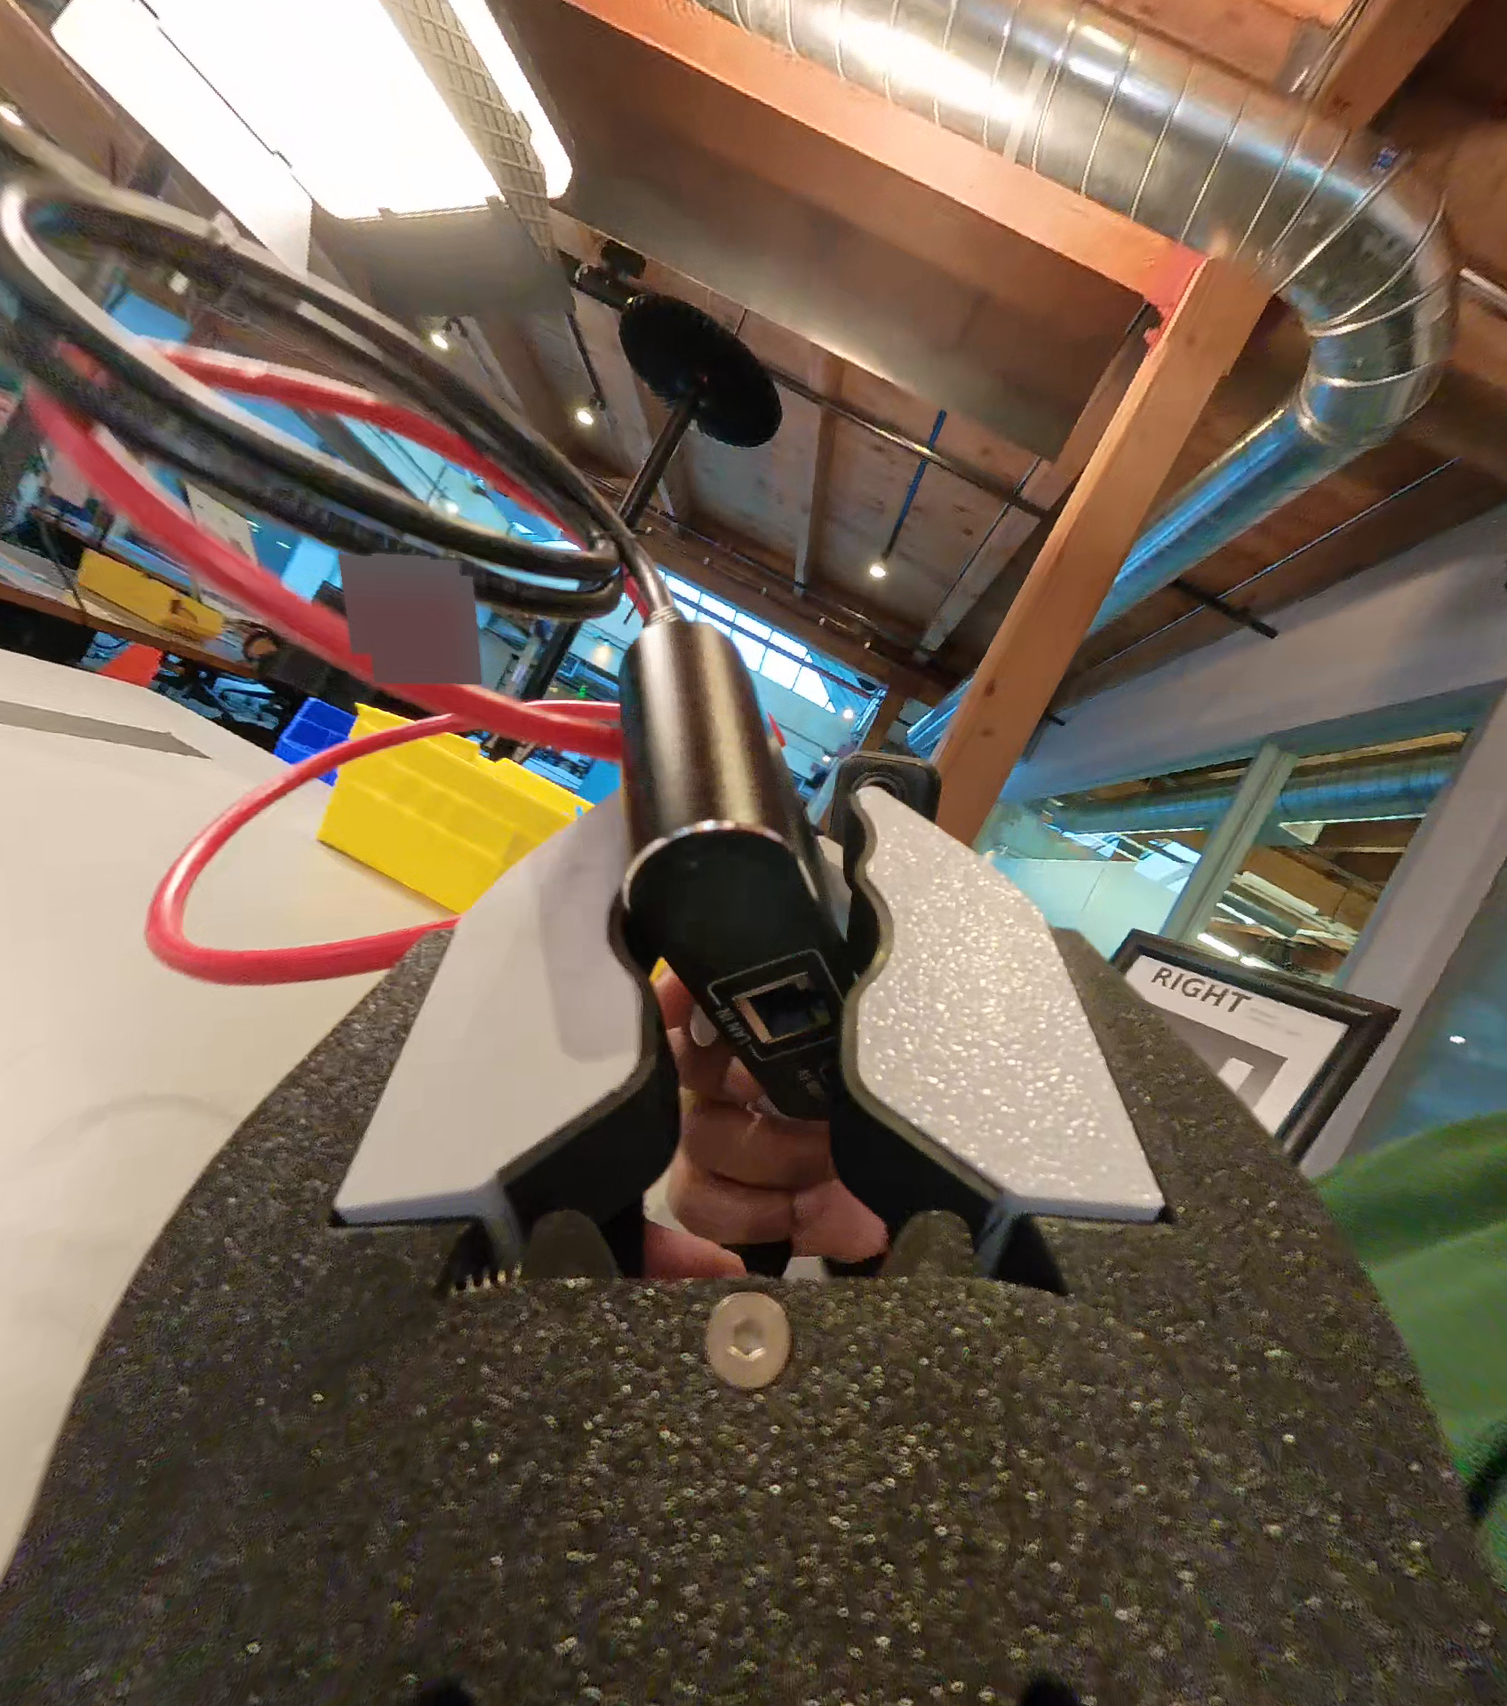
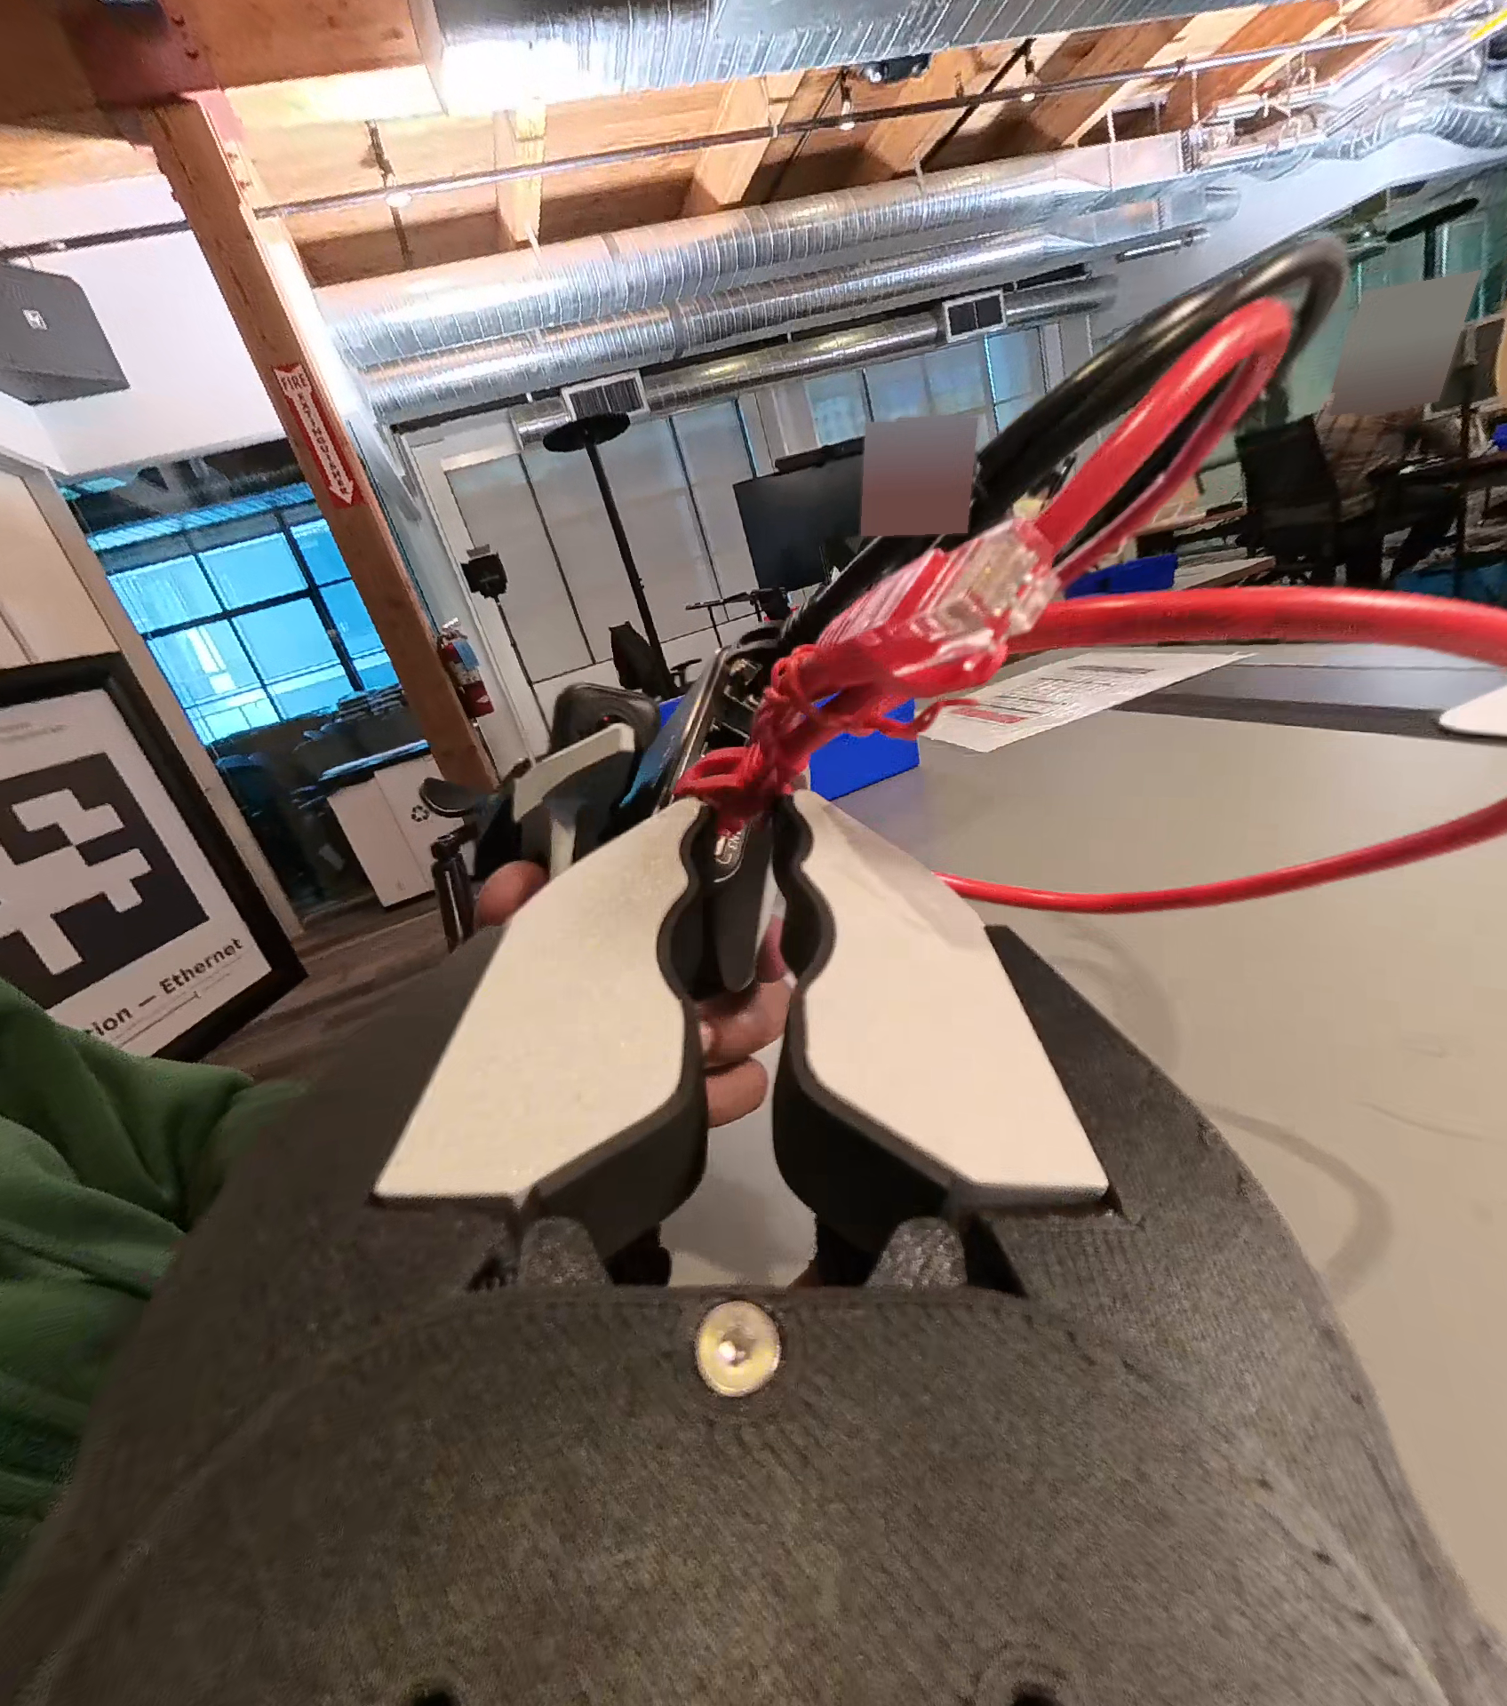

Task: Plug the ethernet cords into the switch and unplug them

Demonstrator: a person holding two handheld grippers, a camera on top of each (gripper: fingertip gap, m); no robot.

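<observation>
My left gripper (image 1: 745, 932) is shut on the black switch (image 1: 713, 831) and holds it tilted up above the table, its empty ethernet port (image 1: 782, 1011) facing the camera. A coiled black cable (image 1: 205, 406) and a looped red ethernet cord (image 1: 270, 960) hang from its far end. My right gripper (image 2: 736, 822) is shut on a slim black part (image 2: 731, 909) of the cord bundle, with a red tie (image 2: 764, 748) at its tips. The red cord's clear plug (image 2: 999, 586) is free in the air and points up to the right. The left gripper (image 2: 579, 785) shows beyond.
The grey table (image 2: 1193, 1062) lies below, with a paper sheet (image 2: 1073, 692), yellow bins (image 1: 445, 812) and a blue bin (image 2: 865, 748) on it. Framed marker signs (image 2: 76, 859) (image 1: 1258, 1043) stand at the side. A green sleeve (image 2: 11, 1154) and a wooden post (image 1: 1091, 572) are close. Less than 4 cm separates the two grippers' tips.
</observation>
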